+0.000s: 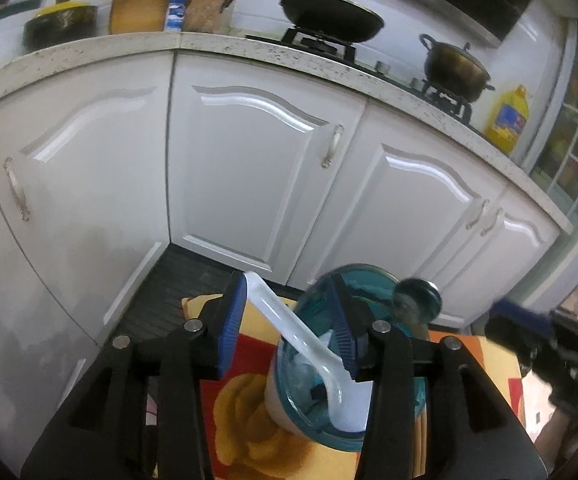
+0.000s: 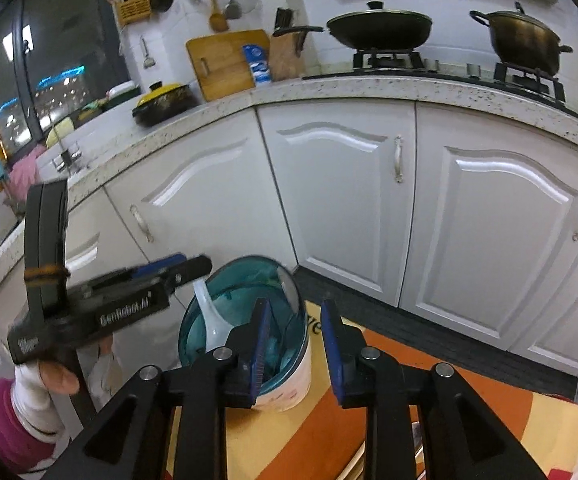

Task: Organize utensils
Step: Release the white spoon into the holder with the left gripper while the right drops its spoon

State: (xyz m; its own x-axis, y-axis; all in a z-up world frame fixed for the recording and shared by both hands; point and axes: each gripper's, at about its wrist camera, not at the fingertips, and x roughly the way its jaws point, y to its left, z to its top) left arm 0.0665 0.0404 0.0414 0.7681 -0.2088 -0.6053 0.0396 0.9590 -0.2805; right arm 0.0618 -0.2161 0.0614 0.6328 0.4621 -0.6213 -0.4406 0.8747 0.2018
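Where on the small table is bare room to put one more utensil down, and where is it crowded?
Free: the patterned cloth right of the teal-lined tub, toward the cabinets. A smaller patch lies left of the tub, under the left tongs. Crowded: the tub itself, holding the white spoon, with both tongs close over it.

White spoon (image 1: 289, 328) in teal cup (image 1: 325, 376), left gripper (image 1: 289, 328) fingers (image 1: 231, 328) apart around it
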